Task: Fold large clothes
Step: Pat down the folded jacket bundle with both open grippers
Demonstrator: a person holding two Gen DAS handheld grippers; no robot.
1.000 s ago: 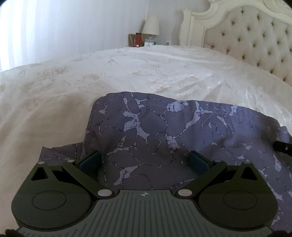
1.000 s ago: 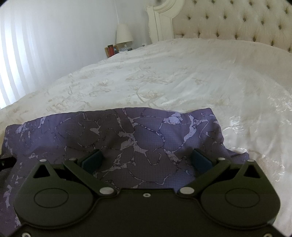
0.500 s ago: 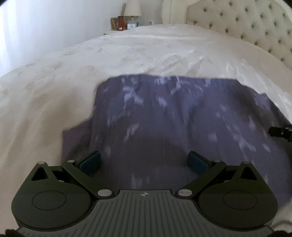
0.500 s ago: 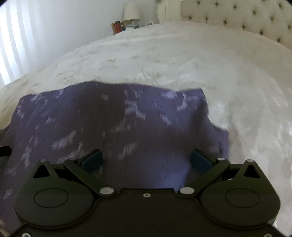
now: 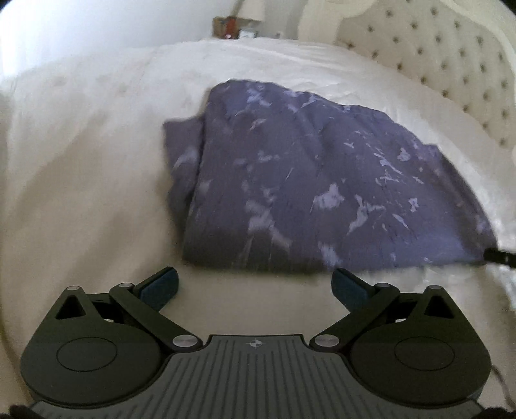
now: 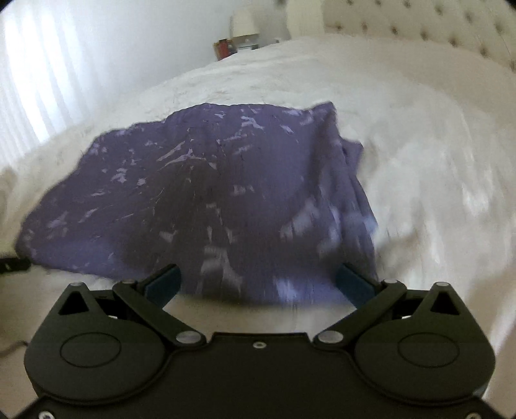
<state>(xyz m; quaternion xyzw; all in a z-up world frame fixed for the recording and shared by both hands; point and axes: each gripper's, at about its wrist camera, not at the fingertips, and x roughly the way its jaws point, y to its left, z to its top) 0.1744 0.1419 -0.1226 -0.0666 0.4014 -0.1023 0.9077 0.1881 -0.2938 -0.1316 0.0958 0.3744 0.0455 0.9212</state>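
Purple cloth (image 5: pixel 309 190) with pale marbling lying folded on the white bed (image 5: pixel 80 161), layered edges showing along one side; motion blur over both views.

From the left wrist: left gripper (image 5: pixel 254 285) with jaws spread wide, nothing between them, teal pads (image 5: pixel 161 285) just short of the cloth's near edge, over bare bedspread; tip of the other gripper as a dark bit (image 5: pixel 500 256) at the cloth's far right corner; tufted headboard (image 5: pixel 451 64) at upper right; nightstand clutter (image 5: pixel 238 27) and a lamp base at top.

From the right wrist: right gripper (image 6: pixel 258 283) likewise wide apart and holding nothing; here the cloth's (image 6: pixel 200 199) near edge reaching between the pads (image 6: pixel 163 283), touching or not impossible to tell through the blur; stacked fold edges (image 6: pixel 351 167) on the right side; dark tip of the left gripper (image 6: pixel 13 264) at the cloth's left corner; bright curtain (image 6: pixel 38 80) at left, seen only here; lamp (image 6: pixel 245 22) and a red item (image 6: pixel 222 48) by the wall; headboard (image 6: pixel 419 19) only as a strip at top right.
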